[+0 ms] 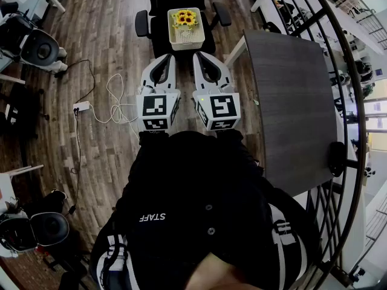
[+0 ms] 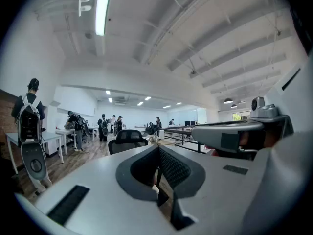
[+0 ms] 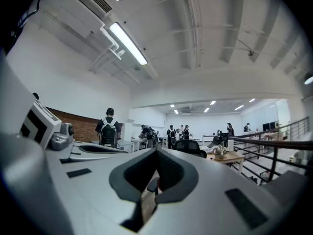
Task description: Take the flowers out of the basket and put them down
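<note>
- Head view: white basket [image 1: 186, 38] holding yellow flowers [image 1: 185, 18] sits on black chair [image 1: 143, 24] seat, ahead of both grippers; grey counter [image 1: 290, 101] on the right. Left gripper [image 1: 164, 58] and right gripper [image 1: 202, 56] side by side, apart from basket.
- Left gripper view: left gripper [image 2: 158, 148] pressed together, empty.
- Right gripper view: right gripper [image 3: 156, 151] pressed together, empty.

Showing smooth matt white plastic on the left gripper [image 1: 167, 58] and right gripper [image 1: 201, 56], dark ribbed pads [image 2: 173, 169] inside the jaws, a latticed white plastic basket [image 1: 186, 38], grainy dark wood planks across the floor [image 1: 103, 47], a matt grey wood-grain desk [image 1: 290, 89] and a matt black cloth jacket [image 1: 199, 192].
</note>
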A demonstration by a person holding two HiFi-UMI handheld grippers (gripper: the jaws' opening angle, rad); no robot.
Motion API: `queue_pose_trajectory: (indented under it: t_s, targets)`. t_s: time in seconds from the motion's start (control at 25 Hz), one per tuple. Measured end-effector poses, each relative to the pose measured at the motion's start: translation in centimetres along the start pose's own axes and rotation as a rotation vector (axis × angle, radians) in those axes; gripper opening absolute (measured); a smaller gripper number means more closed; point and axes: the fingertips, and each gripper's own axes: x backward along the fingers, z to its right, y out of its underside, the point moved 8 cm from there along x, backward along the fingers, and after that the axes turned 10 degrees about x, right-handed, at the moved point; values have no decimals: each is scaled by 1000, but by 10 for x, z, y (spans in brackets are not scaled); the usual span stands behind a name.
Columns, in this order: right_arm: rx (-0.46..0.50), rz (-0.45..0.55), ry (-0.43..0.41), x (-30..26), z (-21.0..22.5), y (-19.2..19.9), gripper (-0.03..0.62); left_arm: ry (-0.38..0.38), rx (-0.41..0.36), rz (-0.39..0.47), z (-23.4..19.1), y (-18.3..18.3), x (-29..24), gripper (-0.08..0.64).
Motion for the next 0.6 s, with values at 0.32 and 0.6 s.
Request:
queue_pose_trajectory:
  t_s: [0.32,0.6]
  targets:
    - [-47,9,27,-4,2,4,14,4,2,-2,-6,4,-1,0]
    - [-73,-16,32,-9,-5,8,14,9,7,-24,-16,9,3,0]
